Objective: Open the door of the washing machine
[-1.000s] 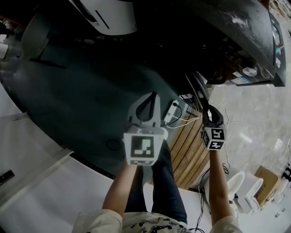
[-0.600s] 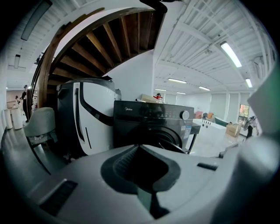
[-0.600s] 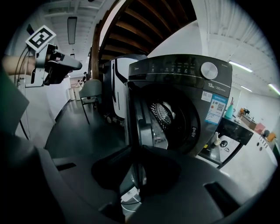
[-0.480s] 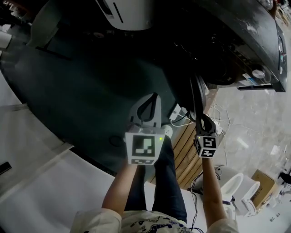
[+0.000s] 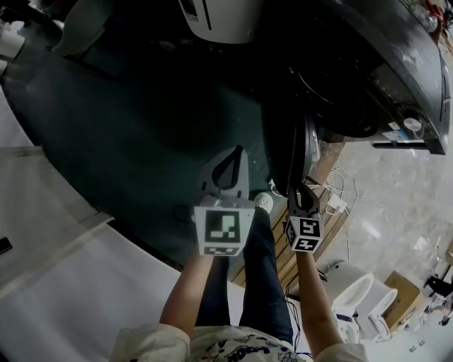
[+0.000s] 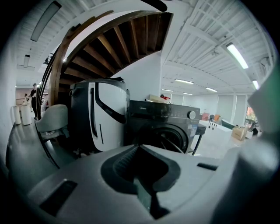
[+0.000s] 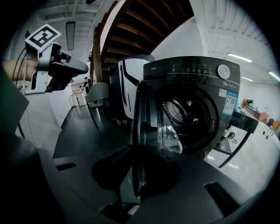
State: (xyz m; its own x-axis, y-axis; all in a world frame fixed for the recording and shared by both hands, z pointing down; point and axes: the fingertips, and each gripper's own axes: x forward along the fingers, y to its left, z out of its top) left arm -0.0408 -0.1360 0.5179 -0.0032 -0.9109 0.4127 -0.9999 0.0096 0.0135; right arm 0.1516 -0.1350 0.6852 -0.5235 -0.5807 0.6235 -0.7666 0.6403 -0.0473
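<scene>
The black washing machine (image 5: pixel 382 63) stands at the upper right of the head view. Its round door (image 5: pixel 301 152) hangs swung out, seen edge-on. My right gripper (image 5: pixel 301 194) is at the door's free edge; its jaws have just been closing, with that edge between them. In the right gripper view the door (image 7: pixel 148 118) runs down into my right gripper (image 7: pixel 138 170), and the open drum (image 7: pixel 188 113) shows behind it. My left gripper (image 5: pixel 237 150) hangs left of the door, shut and empty, apart from it. From the left gripper view the washing machine (image 6: pixel 164 127) lies ahead.
A white-and-black appliance (image 5: pixel 219 18) stands left of the washer, with a grey chair (image 6: pixel 52 120) further left. Below the door lie a slatted wooden platform (image 5: pixel 290 247) and a power strip with cables (image 5: pixel 333 205). White toilets (image 5: pixel 361 297) stand at the lower right.
My right gripper has moved left and down in the head view, and the door has swung further out from the washer with it. The left gripper keeps its place in the picture.
</scene>
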